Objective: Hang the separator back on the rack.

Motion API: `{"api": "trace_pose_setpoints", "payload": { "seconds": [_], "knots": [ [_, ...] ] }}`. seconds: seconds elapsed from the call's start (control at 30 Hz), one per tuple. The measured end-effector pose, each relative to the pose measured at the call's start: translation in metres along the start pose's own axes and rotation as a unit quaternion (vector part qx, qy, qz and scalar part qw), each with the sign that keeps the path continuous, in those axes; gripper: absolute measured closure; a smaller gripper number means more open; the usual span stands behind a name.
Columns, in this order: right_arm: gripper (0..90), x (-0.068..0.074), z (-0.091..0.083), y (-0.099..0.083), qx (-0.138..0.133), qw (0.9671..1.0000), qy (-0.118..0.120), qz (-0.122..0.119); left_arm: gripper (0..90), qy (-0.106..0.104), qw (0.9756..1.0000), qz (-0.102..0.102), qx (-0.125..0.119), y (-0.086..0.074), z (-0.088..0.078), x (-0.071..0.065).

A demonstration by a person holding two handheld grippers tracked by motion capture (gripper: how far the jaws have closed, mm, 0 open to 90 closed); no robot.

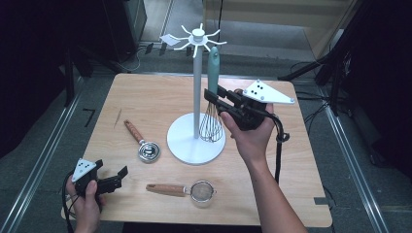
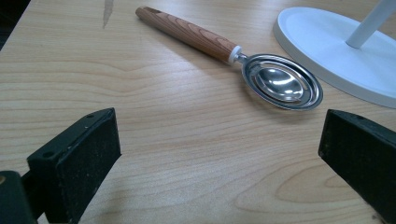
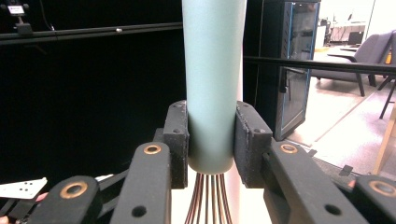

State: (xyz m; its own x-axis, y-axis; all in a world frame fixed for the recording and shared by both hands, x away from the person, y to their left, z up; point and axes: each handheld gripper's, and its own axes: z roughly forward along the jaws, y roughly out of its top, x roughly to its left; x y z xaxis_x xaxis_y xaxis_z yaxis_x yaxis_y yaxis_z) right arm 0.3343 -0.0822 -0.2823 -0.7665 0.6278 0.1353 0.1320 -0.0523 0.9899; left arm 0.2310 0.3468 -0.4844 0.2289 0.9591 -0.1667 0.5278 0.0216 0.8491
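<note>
My right gripper [image 3: 211, 140] clamps the pale teal handle of the whisk [image 1: 212, 104], upright at frame centre beside the white stand [image 1: 196, 92]. My left gripper [image 1: 112, 179], lower left, sits with jaws wide apart over bare table [image 1: 145, 97], facing the metal spoon [image 2: 275, 84].

A wooden table [image 1: 145, 97] stands on grey floor [image 1: 43, 160]; dark surroundings, a chair [image 3: 348, 60] beyond.

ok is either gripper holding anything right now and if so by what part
The right gripper is shut on the whisk, clamping the lower end of its teal handle just above the wires. The left gripper is open and holds nothing.
</note>
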Motion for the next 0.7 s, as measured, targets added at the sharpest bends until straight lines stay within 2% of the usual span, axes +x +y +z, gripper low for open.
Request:
{"api": "trace_pose_setpoints", "payload": {
  "seconds": [0.17,0.43,0.63,0.7],
  "knots": [
    [71.1,-0.0003,0.0034,-0.0021,-0.003,1.0000,-0.006,-0.007,0.0,-0.001,1.0000,0.002,0.001,0.0001,0.0001,0.0000],
    [70.1,-0.0028,0.0056,-0.0051,-0.010,0.9999,0.000,-0.003,0.0,-0.002,1.0000,0.002,0.003,0.0002,0.0004,0.0002],
    [66.8,-0.0037,0.0036,-0.0066,-0.010,0.9999,-0.006,-0.010,0.0,-0.003,1.0000,0.003,0.003,0.0003,0.0004,0.0002],
    [65.8,-0.0042,0.0009,-0.0079,-0.011,0.9995,-0.018,-0.023,0.0,-0.002,1.0000,0.002,0.003,0.0003,0.0005,0.0002]
  ]
}}
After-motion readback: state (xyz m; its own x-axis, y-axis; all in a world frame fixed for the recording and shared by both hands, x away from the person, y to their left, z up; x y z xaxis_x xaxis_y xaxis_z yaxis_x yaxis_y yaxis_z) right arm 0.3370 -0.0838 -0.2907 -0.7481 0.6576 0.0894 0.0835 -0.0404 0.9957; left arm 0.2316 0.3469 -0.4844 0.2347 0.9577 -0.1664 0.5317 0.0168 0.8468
